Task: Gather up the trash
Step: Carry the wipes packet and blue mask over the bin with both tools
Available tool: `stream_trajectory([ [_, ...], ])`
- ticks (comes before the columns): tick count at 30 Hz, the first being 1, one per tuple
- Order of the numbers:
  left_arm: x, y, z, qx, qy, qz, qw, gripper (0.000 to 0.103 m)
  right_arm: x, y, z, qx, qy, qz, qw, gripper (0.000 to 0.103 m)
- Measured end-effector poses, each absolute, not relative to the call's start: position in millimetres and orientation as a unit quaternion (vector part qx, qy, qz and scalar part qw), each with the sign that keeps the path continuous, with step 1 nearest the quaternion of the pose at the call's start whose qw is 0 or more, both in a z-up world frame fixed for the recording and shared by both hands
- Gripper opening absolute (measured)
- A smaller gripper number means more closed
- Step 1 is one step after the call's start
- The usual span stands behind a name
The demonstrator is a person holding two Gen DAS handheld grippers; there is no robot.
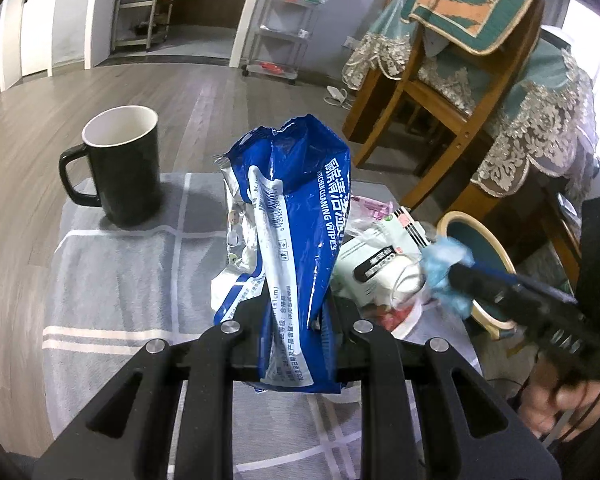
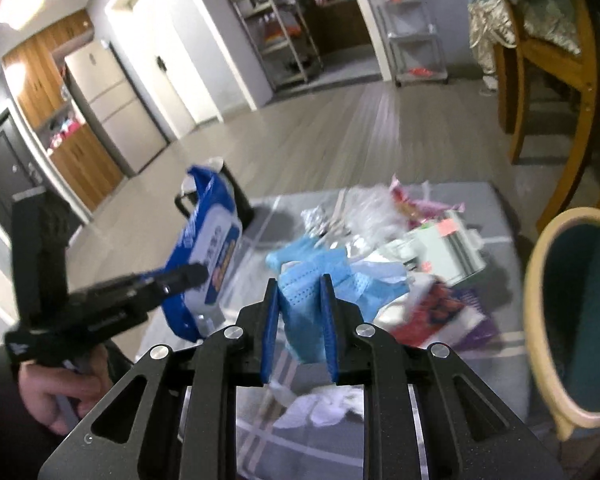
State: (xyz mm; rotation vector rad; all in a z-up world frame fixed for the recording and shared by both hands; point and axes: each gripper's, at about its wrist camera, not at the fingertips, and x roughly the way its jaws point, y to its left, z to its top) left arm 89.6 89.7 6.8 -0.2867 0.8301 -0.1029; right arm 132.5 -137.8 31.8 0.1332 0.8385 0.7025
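The left claw (image 1: 290, 312) pinches the blue wipes pack (image 1: 288, 216), upright above the worktop (image 1: 120, 280). The right claw (image 2: 300, 300) clamps a blue mask (image 2: 304, 292), lifted over the trash pile (image 2: 420, 248).

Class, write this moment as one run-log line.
left gripper: shut on blue wipes packet | right gripper: shut on light blue face mask | black mug: upright

light: dim, cool indoor | glare: window (image 1: 588, 28), ceiling lamp (image 2: 20, 2) | shadow: soft beside mug (image 1: 118, 168) | blur: right view motion-smeared, left sharp | edges: fisheye bend, dark corners
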Motion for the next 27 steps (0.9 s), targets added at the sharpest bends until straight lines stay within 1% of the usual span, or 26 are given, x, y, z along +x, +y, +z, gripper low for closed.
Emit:
stream_trajectory([
  [7, 92.8, 71.2, 4.0, -0.128, 0.412, -0.062, 0.9, 0.019, 135.5, -169.4, 32.1, 0.119, 0.383, 0.36, 0.842, 0.021],
  [14, 92.8, 62.2, 9.9, -0.123, 0.411, -0.07, 0.9, 0.019, 129.0, -192.4, 39.8, 0.136, 0.369, 0.354, 0.848, 0.021],
  [20, 97.6, 50.5, 19.7, -0.119, 0.407, -0.081, 0.902, 0.019, 127.0, -230.9, 49.3, 0.15, 0.349, 0.322, 0.867, 0.021],
  [27, 109.0, 21.7, 37.4, -0.106, 0.396, -0.108, 0.906, 0.019, 128.0, -285.0, 44.7, 0.168, 0.343, 0.254, 0.889, 0.022],
])
